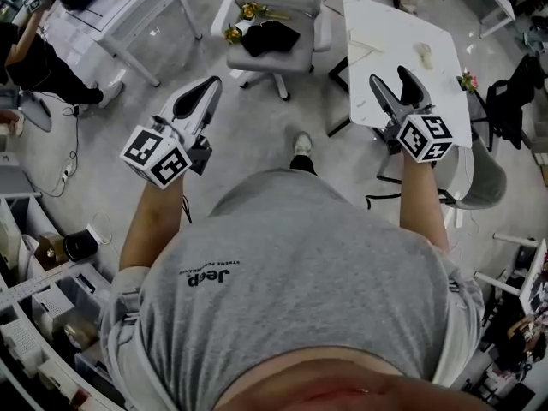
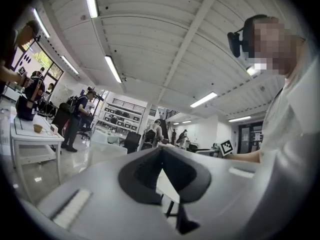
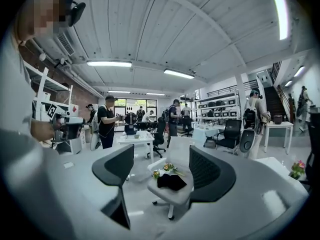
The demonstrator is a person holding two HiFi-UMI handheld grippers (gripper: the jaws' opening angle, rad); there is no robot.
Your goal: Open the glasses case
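A black, soft-looking object (image 1: 270, 37) lies on the seat of a grey office chair (image 1: 295, 58); I cannot tell whether it is the glasses case. It also shows between the jaws in the right gripper view (image 3: 171, 181), far off. My left gripper (image 1: 208, 86) is held in the air, well short of the chair, with its dark pads meeting at the tip (image 2: 161, 153) and nothing held. Level with it on the other side, my right gripper (image 1: 396, 82) stands open (image 3: 167, 171) and empty, over the edge of a white table (image 1: 385, 24).
Small yellow flowers (image 1: 248, 11) lie on the chair beside the black object. The white table carries a small pale item (image 1: 424, 51) and a flower sprig (image 1: 467, 81). Another white table (image 1: 128, 15) stands at the far left. People stand at desks (image 3: 135, 139) farther back.
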